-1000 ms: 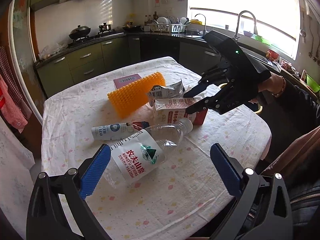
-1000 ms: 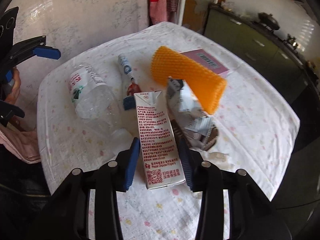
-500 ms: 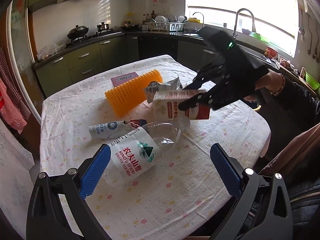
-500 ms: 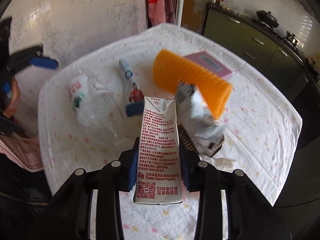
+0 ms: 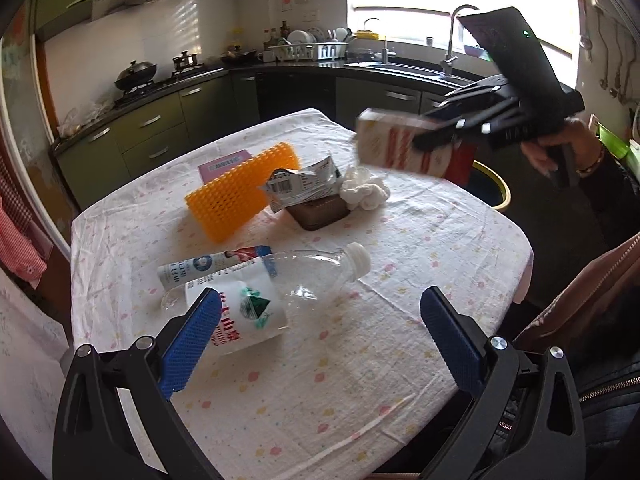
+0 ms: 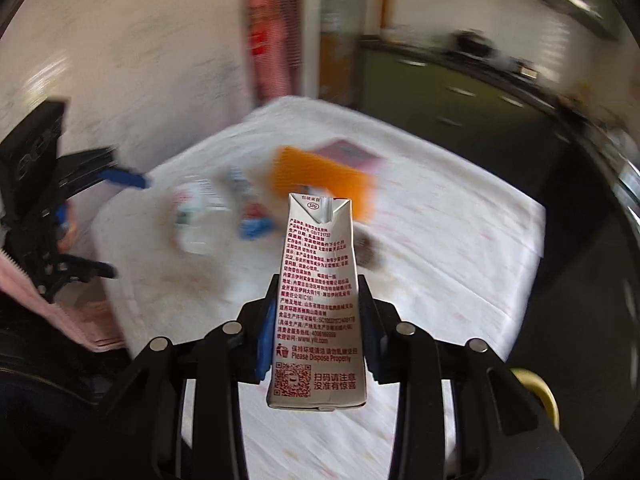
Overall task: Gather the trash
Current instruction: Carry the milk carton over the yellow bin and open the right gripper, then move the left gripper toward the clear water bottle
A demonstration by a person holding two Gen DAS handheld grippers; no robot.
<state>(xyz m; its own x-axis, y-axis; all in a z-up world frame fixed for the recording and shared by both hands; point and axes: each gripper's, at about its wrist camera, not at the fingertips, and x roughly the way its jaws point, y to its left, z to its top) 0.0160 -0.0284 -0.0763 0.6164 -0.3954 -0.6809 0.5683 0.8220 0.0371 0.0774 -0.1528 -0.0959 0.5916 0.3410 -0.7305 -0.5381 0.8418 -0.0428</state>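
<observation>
My right gripper (image 6: 318, 320) is shut on a white and red milk carton (image 6: 318, 300), pads on its two narrow sides. From the left wrist view the carton (image 5: 400, 146) hangs in the air over the table's far right edge, held by the right gripper (image 5: 448, 128). My left gripper (image 5: 320, 300) stands open just above a clear plastic bottle (image 5: 280, 280) lying on the floral tablecloth (image 5: 400, 264). Nothing is between its blue pads.
On the table lie a toothpaste tube (image 5: 208, 264), an orange studded roll (image 5: 236, 196), a pink box (image 5: 224, 164), a torn silver wrapper (image 5: 304, 184), a brown tray (image 5: 318, 212) and a crumpled tissue (image 5: 364, 192). A yellow-rimmed bin (image 5: 500, 188) stands beyond the right edge.
The right gripper closed on the carton, lifted it off the table and carried it up and to the right, uncovering the tissue and brown tray. The left gripper barely moved.
</observation>
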